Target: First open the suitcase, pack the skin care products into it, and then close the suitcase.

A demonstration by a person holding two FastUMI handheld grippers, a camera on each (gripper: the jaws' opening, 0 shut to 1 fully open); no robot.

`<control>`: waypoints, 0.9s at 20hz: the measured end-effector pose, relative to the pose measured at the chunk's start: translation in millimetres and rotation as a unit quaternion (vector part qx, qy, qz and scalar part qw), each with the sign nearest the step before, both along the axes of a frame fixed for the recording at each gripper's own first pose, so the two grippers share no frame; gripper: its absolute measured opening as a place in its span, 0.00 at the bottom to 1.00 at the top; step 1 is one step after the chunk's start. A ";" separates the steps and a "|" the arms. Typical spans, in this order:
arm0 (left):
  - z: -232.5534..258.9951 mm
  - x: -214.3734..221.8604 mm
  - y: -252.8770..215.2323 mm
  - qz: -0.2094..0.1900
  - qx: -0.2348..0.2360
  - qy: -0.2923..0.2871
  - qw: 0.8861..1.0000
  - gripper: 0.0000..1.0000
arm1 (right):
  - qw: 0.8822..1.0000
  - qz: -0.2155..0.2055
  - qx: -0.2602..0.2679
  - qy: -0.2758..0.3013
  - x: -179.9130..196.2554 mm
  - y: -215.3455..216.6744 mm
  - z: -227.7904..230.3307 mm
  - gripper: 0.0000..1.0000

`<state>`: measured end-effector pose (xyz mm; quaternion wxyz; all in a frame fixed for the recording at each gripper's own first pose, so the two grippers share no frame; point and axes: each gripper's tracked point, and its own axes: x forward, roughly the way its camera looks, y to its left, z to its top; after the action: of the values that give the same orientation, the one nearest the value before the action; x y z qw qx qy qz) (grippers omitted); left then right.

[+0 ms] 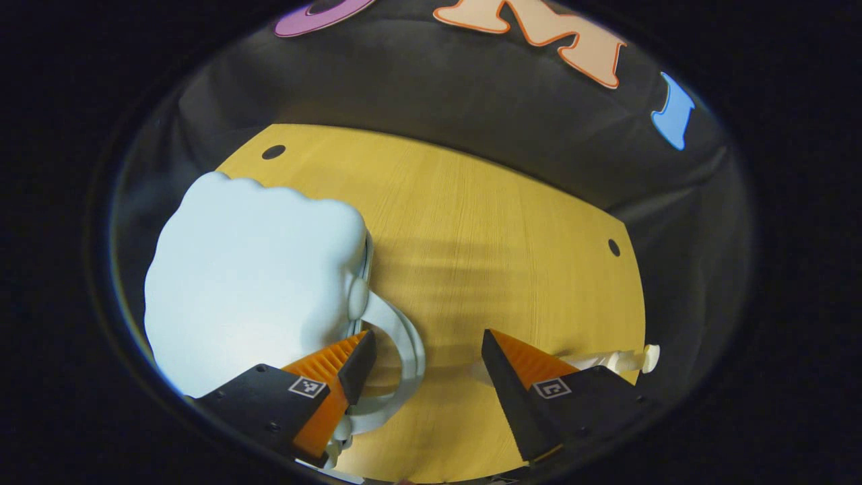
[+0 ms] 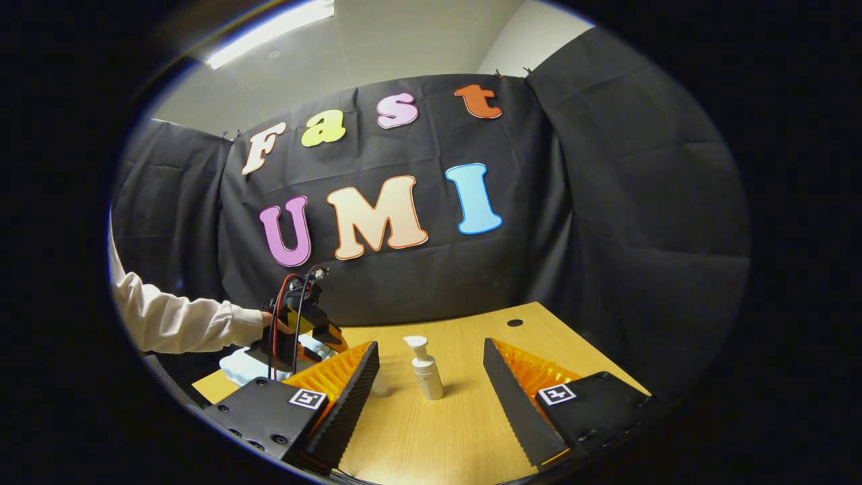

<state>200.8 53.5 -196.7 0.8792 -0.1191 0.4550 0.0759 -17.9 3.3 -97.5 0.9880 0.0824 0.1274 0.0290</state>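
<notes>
Suitcase (image 1: 249,283) closed, pale blue, just left of left gripper (image 1: 424,367), jaws wide, empty. Pump bottle (image 2: 425,369) unpacked, upright ahead between right gripper (image 2: 431,380) fingers, wide. Opening, packing, closing outstanding.

A pale blue suitcase (image 1: 249,283) with soft, scalloped edges lies flat and shut on the tabletop (image 1: 485,236), its white loop handle (image 1: 404,350) curving off one side. A small white pump bottle (image 2: 424,369) stands upright well apart from it.
</notes>
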 end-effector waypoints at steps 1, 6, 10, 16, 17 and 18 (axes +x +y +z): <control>-4.8 0.7 0.4 0.000 0.003 0.009 1.000 0.94 | 1.000 -0.001 0.001 0.001 1.1 -0.9 -0.3 0.98; -28.0 -3.9 -0.7 -0.002 0.024 0.076 0.997 0.90 | 1.000 0.009 -0.004 0.004 0.9 1.6 -3.7 0.96; -41.6 -4.5 -1.0 -0.002 0.038 0.109 0.993 0.90 | 1.000 0.014 -0.019 0.005 -0.5 1.3 -4.1 0.98; -50.7 -6.9 7.2 0.002 0.042 0.127 0.991 0.75 | 1.000 0.008 -0.025 0.005 -3.5 -4.8 -3.4 0.98; -53.0 -8.2 6.5 0.005 0.037 0.132 0.991 0.61 | 1.000 0.008 -0.024 0.006 -3.6 -5.1 -4.0 0.98; -54.8 -8.7 6.9 0.010 0.031 0.134 0.990 0.59 | 1.000 0.009 -0.024 0.006 -3.9 -4.5 -4.2 0.98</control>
<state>192.2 60.3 -251.6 0.8126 -0.0846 0.5653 0.1138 -21.9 -1.2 -101.6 0.9886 0.0577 0.1347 0.0340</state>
